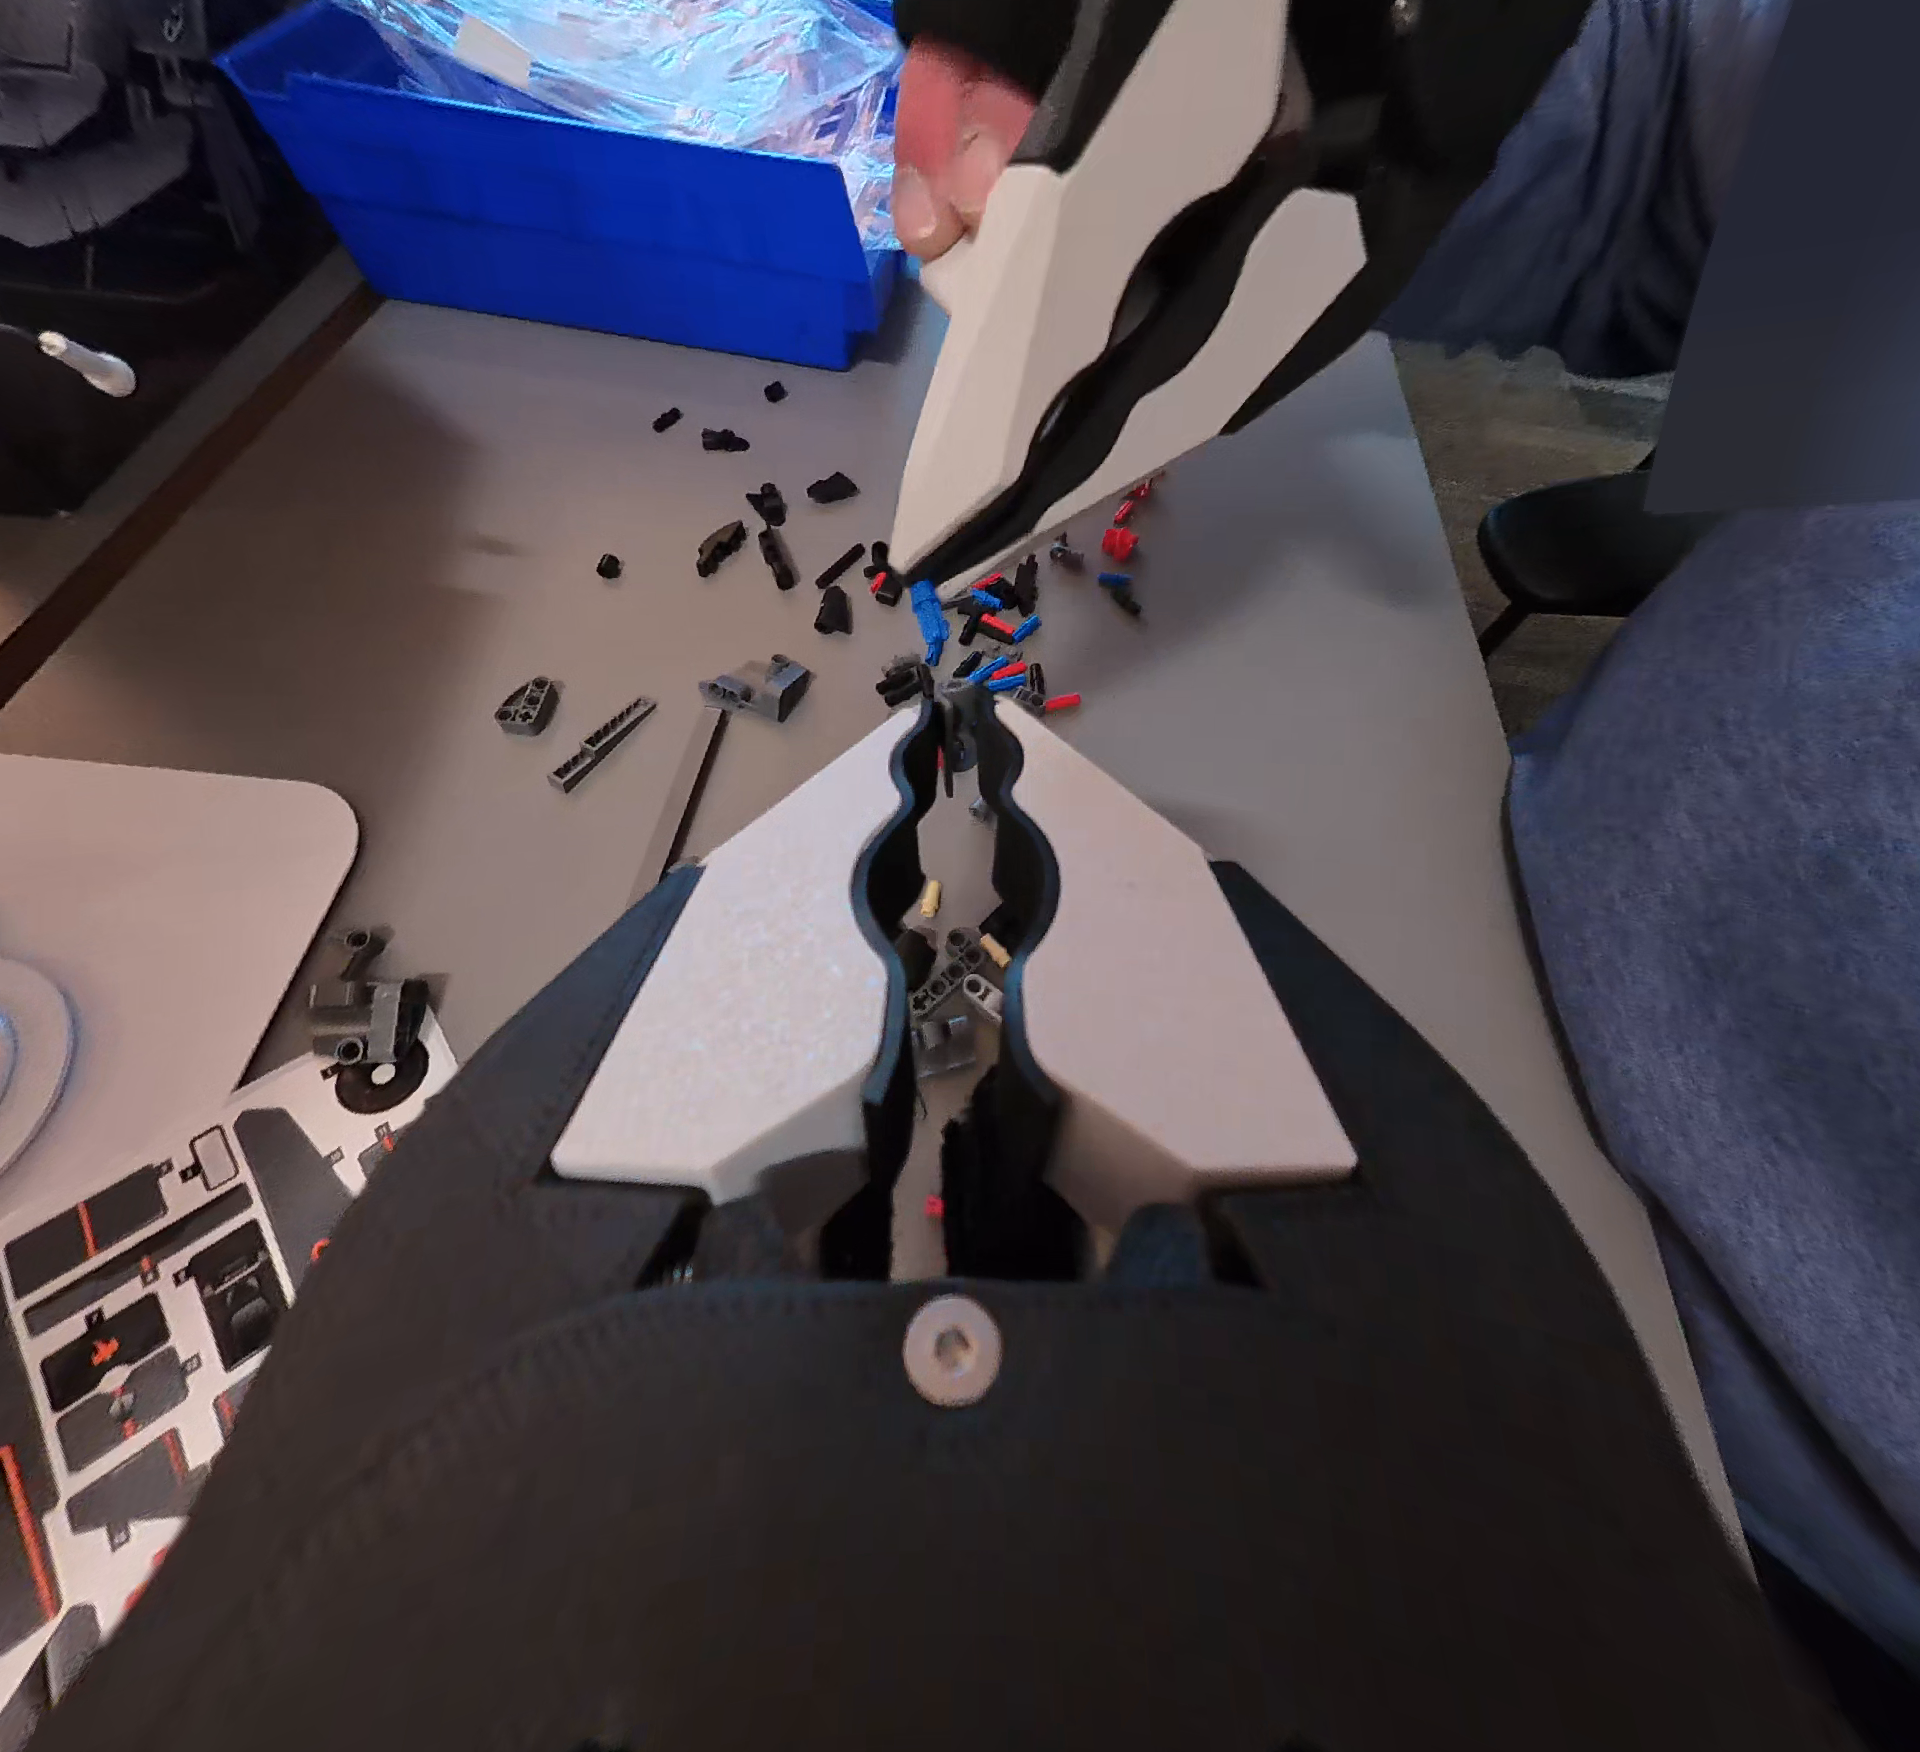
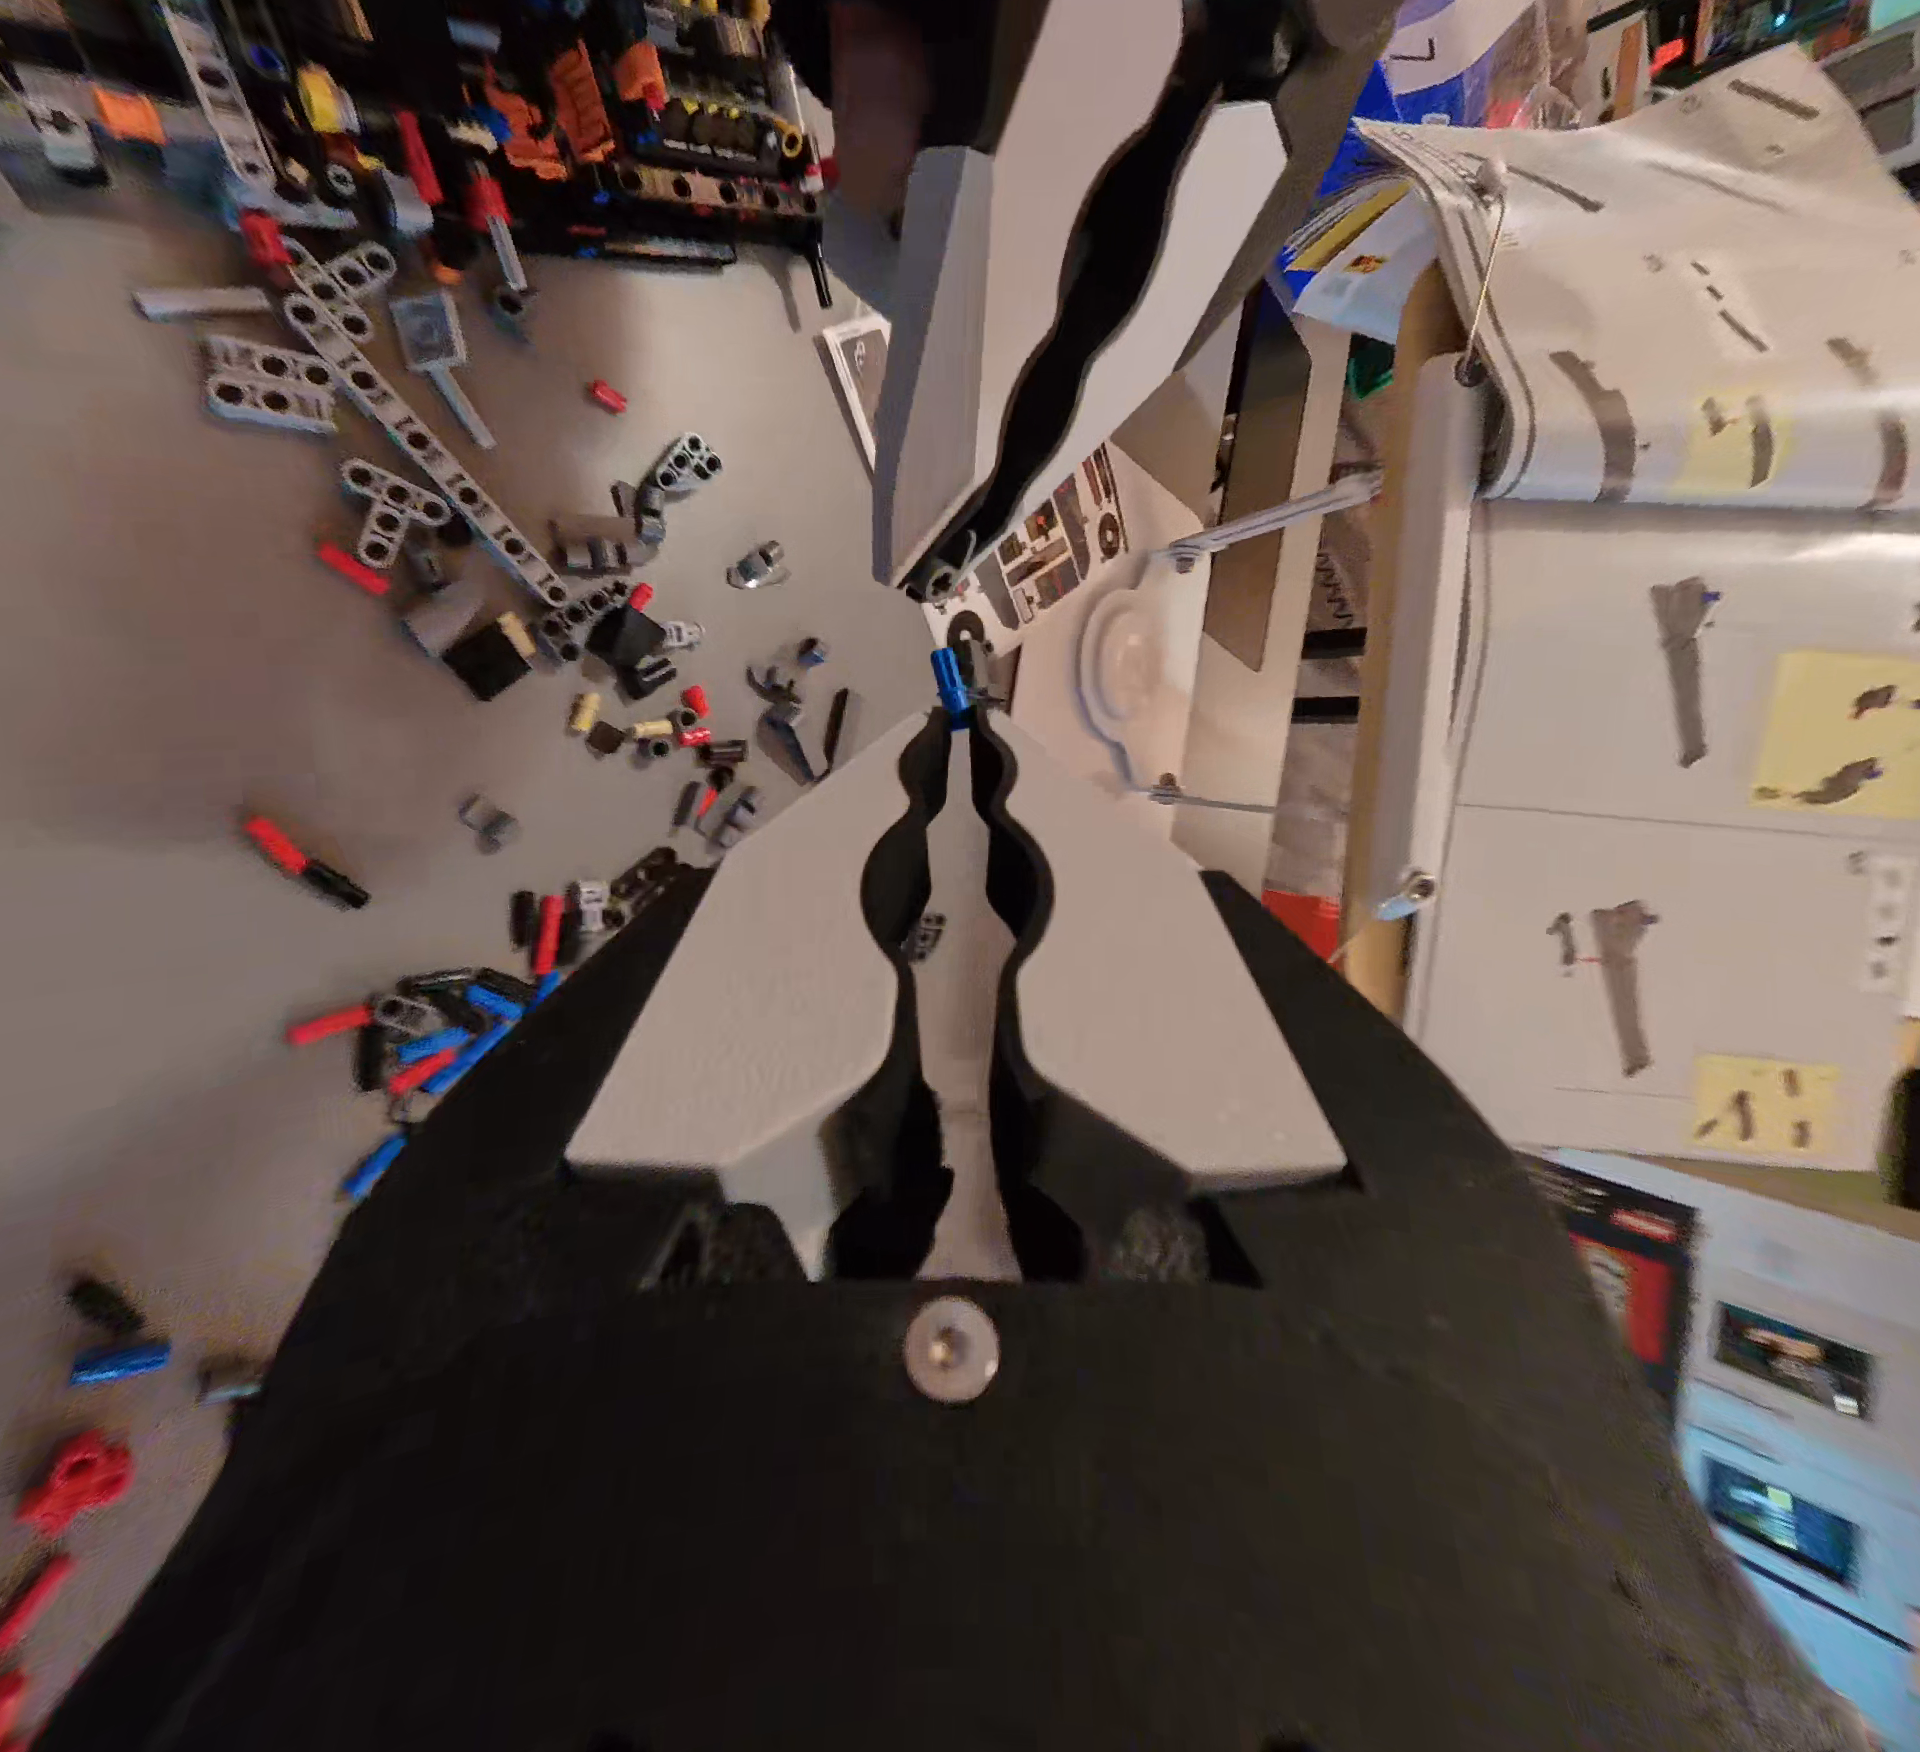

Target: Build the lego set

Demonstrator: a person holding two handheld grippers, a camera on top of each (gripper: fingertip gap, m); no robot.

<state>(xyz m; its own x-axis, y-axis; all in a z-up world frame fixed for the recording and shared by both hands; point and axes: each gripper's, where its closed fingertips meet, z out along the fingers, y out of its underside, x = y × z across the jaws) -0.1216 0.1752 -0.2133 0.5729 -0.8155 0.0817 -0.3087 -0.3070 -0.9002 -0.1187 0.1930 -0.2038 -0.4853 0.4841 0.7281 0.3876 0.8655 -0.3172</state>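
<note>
My left gripper (image 1: 961,715) is shut on a small dark grey Lego piece (image 1: 963,703) and holds it above the grey table (image 1: 364,559). My right gripper (image 1: 912,575) comes in from the upper right, shut on a blue pin (image 1: 928,619) that hangs down towards the grey piece, just short of it. In the right wrist view my right gripper (image 2: 961,717) holds the blue pin (image 2: 949,676) upright at its tips. The left gripper (image 2: 932,582) reaches in from above, tips close to the pin. Contact between pin and piece is unclear.
Loose black, blue and red pins (image 1: 987,611) and grey beams (image 2: 416,424) lie scattered on the table. A blue bin (image 1: 582,185) with plastic bags stands at the back. A sticker sheet (image 1: 156,1287), a part-built model (image 2: 623,61) and an open instruction booklet (image 2: 1662,559) are nearby.
</note>
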